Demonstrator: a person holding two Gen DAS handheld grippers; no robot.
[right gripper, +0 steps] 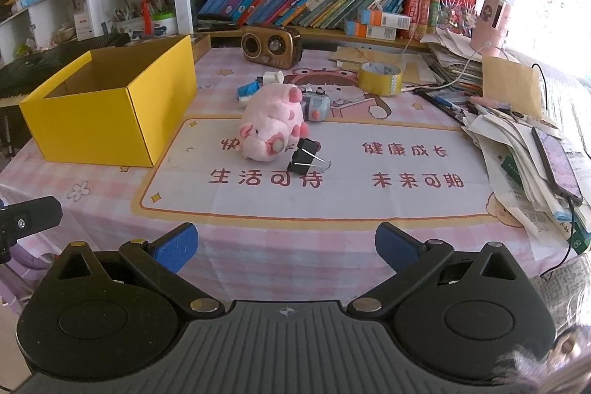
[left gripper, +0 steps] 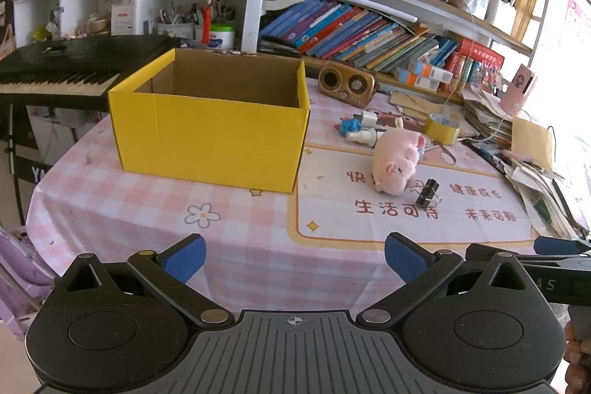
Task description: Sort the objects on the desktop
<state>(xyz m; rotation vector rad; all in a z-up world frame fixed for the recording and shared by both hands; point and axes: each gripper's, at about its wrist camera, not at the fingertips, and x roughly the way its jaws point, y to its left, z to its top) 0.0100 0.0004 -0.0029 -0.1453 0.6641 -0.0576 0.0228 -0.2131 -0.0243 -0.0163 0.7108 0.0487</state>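
An open yellow cardboard box (left gripper: 210,132) (right gripper: 107,113) stands on the left of the pink checked tablecloth, its inside looking bare. A pink plush pig (left gripper: 397,163) (right gripper: 273,128) lies mid-table with two black binder clips (right gripper: 304,156) (left gripper: 427,191) beside it. Behind it are a small grey toy (right gripper: 317,104), a blue item (left gripper: 349,127) (right gripper: 249,87), white small bottles (left gripper: 364,135) and a yellow tape roll (left gripper: 441,128) (right gripper: 380,78). My left gripper (left gripper: 293,259) and right gripper (right gripper: 286,246) hover open at the near table edge, both holding nothing.
A brown retro radio (left gripper: 345,84) (right gripper: 271,45) sits at the back. Stacks of paper with a phone (right gripper: 557,161) crowd the right side. Bookshelves (left gripper: 369,32) rise behind, and a keyboard piano (left gripper: 62,71) stands left of the box.
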